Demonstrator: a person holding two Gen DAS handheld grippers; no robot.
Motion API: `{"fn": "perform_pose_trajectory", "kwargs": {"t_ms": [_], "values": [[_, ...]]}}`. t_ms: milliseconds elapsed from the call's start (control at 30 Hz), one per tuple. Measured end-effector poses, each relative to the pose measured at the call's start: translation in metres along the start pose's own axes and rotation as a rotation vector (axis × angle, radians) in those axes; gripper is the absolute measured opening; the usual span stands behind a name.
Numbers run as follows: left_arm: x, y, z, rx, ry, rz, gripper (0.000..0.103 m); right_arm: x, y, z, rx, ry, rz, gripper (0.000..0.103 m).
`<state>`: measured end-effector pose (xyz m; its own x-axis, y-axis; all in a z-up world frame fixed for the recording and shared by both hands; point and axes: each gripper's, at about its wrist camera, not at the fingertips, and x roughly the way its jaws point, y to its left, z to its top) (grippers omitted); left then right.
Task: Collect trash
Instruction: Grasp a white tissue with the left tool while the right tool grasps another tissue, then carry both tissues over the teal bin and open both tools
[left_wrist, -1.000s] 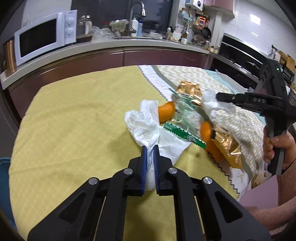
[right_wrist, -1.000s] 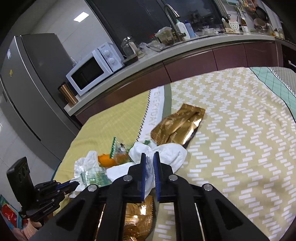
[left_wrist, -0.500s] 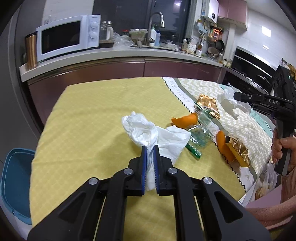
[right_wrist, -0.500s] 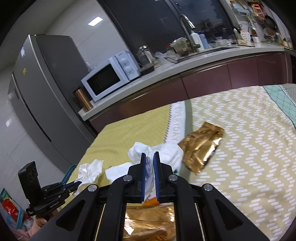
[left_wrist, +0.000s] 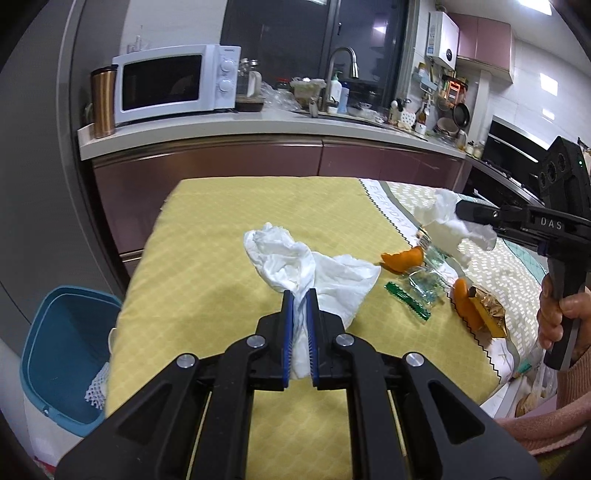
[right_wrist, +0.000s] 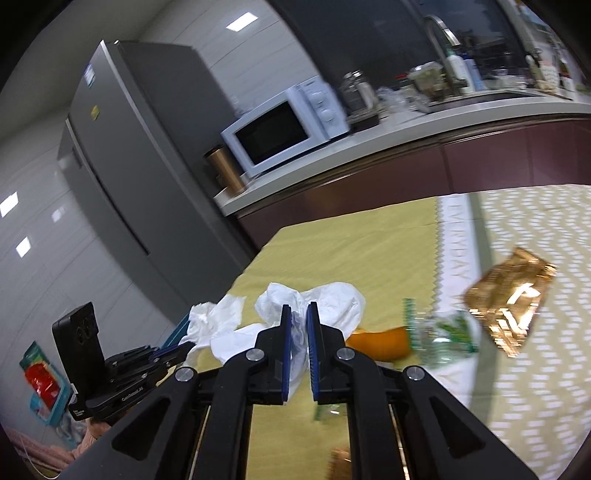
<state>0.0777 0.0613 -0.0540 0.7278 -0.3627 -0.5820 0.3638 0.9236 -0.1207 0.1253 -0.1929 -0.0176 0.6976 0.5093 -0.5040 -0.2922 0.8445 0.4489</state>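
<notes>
My left gripper (left_wrist: 300, 295) is shut on a crumpled white tissue (left_wrist: 291, 258), held above the yellow tablecloth (left_wrist: 221, 221). In the right wrist view my right gripper (right_wrist: 299, 310) is shut on a second white tissue (right_wrist: 332, 299). In the left wrist view the right gripper (left_wrist: 461, 214) hangs at the right with that second tissue (left_wrist: 439, 218) dangling. On the cloth lie two orange peels (left_wrist: 404, 258) (left_wrist: 465, 302), a clear green wrapper (left_wrist: 421, 288) and a gold wrapper (left_wrist: 487, 314). A larger gold wrapper (right_wrist: 509, 302) lies farther right.
A blue bin (left_wrist: 62, 350) stands on the floor off the table's left edge. Behind the table runs a counter with a white microwave (left_wrist: 173, 85) and a sink tap (left_wrist: 343, 62). A grey fridge (right_wrist: 122, 158) stands at the left. A hand (left_wrist: 557, 317) grips the right tool.
Both grippers have lifted their tissues off the trash pile and carried them left across the table. The blue bin has come into view at the left.
</notes>
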Motion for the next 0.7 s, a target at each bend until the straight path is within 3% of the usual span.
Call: {"fn": "perform_pose_trajectory", "kwargs": {"t_ms": [367,700], "values": [[-0.027,0.028,-0.005,-0.034,-0.034,0.057,0.008,0.046,0.044,-0.004,-0.047,0.08,0.106,0.007],[-0.059,0.074,-0.015,-0.094,-0.061,0.153,0.008,0.086,0.086,-0.005,-0.094,0.149,0.207,0.007]]}}
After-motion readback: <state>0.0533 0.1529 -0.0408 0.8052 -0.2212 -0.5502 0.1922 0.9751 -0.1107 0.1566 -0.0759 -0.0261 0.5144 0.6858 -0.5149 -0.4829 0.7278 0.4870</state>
